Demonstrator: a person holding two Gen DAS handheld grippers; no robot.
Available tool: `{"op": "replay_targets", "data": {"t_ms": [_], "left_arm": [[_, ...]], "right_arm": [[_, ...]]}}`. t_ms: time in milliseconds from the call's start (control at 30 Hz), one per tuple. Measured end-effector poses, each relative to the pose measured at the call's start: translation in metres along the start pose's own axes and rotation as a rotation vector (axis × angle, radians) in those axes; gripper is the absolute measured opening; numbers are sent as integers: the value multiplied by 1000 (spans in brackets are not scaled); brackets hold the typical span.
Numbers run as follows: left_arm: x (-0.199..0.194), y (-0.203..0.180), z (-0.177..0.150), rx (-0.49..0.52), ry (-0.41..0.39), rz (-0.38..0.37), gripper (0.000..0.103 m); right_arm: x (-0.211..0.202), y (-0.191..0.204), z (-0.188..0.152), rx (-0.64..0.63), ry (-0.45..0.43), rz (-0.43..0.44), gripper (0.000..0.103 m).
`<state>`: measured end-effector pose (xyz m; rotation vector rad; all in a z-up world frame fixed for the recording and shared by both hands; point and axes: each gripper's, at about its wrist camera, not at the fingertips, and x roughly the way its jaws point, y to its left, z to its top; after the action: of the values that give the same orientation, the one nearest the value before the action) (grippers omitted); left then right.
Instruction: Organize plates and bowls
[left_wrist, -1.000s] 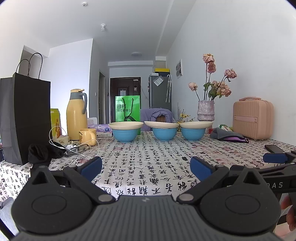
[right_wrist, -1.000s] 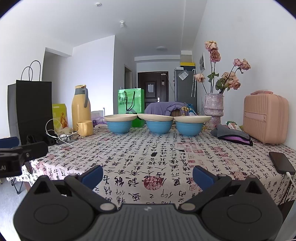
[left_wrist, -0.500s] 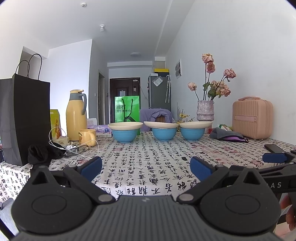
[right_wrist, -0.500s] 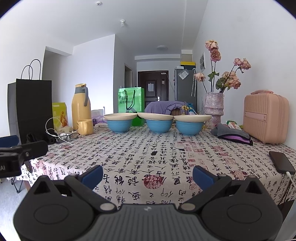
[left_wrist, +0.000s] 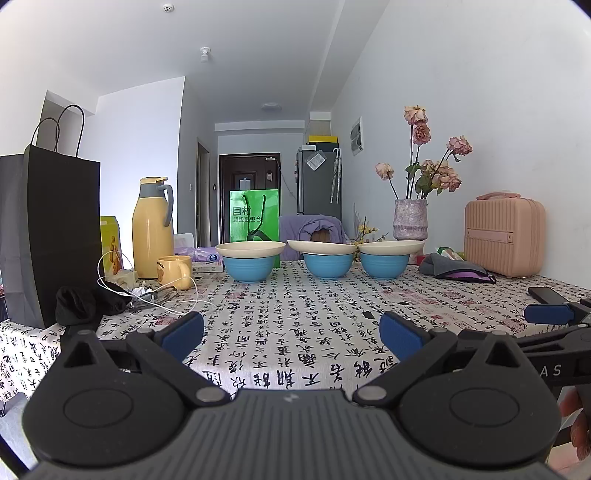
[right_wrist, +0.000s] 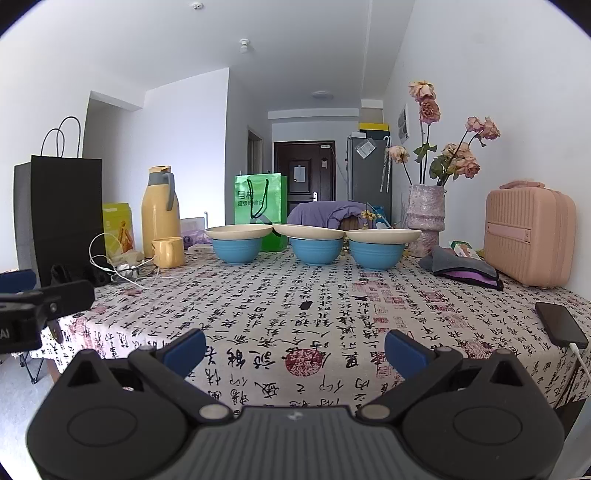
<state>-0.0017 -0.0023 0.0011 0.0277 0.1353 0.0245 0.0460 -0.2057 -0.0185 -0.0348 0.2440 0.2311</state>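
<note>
Left gripper (left_wrist: 291, 330) and right gripper (right_wrist: 295, 349) both hang at the near table edge, jaws spread wide, nothing in them. Across the table (right_wrist: 332, 317) sit three blue bowls (right_wrist: 315, 251) in a row, a cream plate (right_wrist: 309, 232) on each, middle one tilted. Looks like the approach stage to me. Next up: reach far forward and pinch a plate rim without nudging its neighbours.

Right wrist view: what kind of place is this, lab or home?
Most likely a lived-in apartment, at a dining table covered with a calligraphy-print tablecloth. A dark entry door and a grey fridge stand down the hall, and a textured vase of dried pink roses sits near three cream plates on blue bowls.
</note>
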Motion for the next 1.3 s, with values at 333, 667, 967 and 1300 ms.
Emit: {"op": "replay_targets", "data": {"t_ms": [333,667,967,1300], "left_arm": [[-1,1,0,-2,2,2,103],[6,-5,2,49,-7,26,103],[39,-4,7,8,47,47,103],[96,-13,24,-4,93,62,103]], "right_arm": [[0,2,0,-12,-3,-2,103],[4,4,1,-26,-29,-26,103],[24,-10,9,0,-53,-61,103],[67,-50,35,45,-58,-103,103]]}}
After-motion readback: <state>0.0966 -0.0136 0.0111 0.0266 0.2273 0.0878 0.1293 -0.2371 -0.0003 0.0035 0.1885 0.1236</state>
